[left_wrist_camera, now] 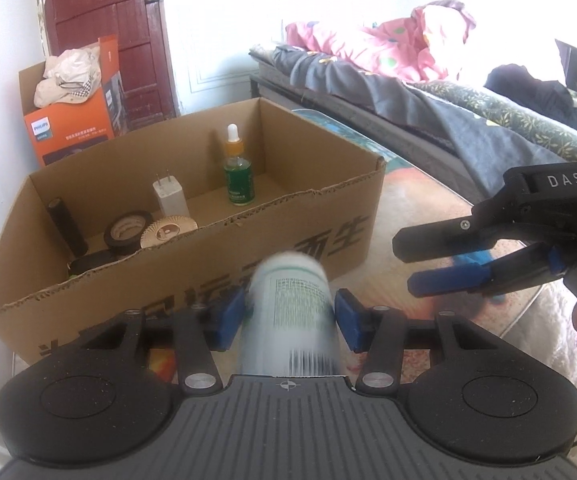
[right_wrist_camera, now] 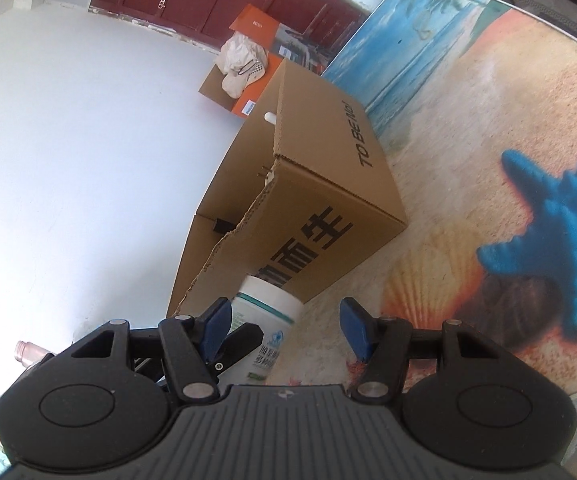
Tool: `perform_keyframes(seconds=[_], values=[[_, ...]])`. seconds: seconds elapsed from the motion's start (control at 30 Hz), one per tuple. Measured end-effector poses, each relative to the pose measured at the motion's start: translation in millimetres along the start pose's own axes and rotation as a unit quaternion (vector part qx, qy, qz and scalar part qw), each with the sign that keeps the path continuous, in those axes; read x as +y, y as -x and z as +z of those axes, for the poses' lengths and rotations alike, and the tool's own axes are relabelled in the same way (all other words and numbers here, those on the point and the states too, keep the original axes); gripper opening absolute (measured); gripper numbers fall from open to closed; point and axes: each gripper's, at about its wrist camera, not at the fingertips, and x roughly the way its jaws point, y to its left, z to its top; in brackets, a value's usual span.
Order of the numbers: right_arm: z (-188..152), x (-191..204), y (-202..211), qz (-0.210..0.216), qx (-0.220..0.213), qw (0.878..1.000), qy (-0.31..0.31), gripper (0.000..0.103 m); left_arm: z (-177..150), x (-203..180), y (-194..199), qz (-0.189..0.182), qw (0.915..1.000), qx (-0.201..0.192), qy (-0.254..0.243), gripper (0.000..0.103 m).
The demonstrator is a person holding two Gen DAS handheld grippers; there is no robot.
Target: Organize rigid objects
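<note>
My left gripper [left_wrist_camera: 288,322] is shut on a white bottle [left_wrist_camera: 292,280] with a green printed label; both blue pads press its sides, and the bottle looks blurred. It hangs just before the front wall of an open cardboard box [left_wrist_camera: 208,264]. Inside the box are a green dropper bottle [left_wrist_camera: 238,176], a white plug [left_wrist_camera: 170,196], a black tape roll [left_wrist_camera: 128,232], a golden disc [left_wrist_camera: 166,232] and a black cylinder [left_wrist_camera: 66,224]. My right gripper [left_wrist_camera: 404,264] is open to the right with nothing in it. In the right wrist view, the bottle [right_wrist_camera: 268,316] shows beyond the open right gripper [right_wrist_camera: 284,330], beside the box [right_wrist_camera: 328,200].
An orange box [left_wrist_camera: 72,128] holding a pale cloth stands behind the cardboard box by a dark red door. A bed [left_wrist_camera: 408,92] with a pink quilt runs along the right. The surface is a beach-print mat with a blue starfish [right_wrist_camera: 560,220]. A pink metal piece [right_wrist_camera: 28,350] lies at left.
</note>
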Motion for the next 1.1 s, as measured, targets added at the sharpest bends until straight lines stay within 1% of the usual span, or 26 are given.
perform_keyframes(seconds=[0.03,0.1,0.17,0.37,0.57,0.77,0.87,0.93,1.03,1.1], values=[[1,0,1,-0.001,0.000,1.000,0.000,0.063,-1,0,0,0.000,1.0000,-0.001,0.000,0.044],[1,0,-1,-0.002,0.000,1.000,0.001,0.063,-1,-1,1,0.001,1.0000,-0.003,-0.003,0.043],[2,1,-4,-0.004,0.002,1.000,0.002,0.063,-2,-2,-1,0.002,1.0000,0.004,-0.007,0.043],[-3,8,-17,-0.011,0.016,1.000,0.015,0.063,-12,-1,-15,-0.007,0.9987,0.050,-0.005,0.049],[-7,12,-42,-0.023,0.054,0.998,0.026,0.063,-17,7,-27,-0.020,0.9971,0.071,0.020,0.053],[-4,4,-71,-0.026,0.088,0.996,0.004,0.066,-22,17,-41,-0.038,0.9934,0.095,0.052,0.053],[-5,2,-80,-0.022,0.105,0.994,-0.005,0.066,-25,19,-39,-0.050,0.9928,0.083,0.070,0.053],[-6,0,-84,-0.017,0.111,0.994,-0.013,0.066,-26,20,-34,-0.061,0.9929,0.066,0.078,0.053],[-4,4,-86,0.001,0.107,0.994,-0.012,0.062,-25,18,-25,-0.063,0.9949,0.038,0.069,0.053],[-3,15,-83,0.011,0.098,0.995,0.009,0.059,-23,15,-19,-0.063,0.9961,0.016,0.059,0.053]])
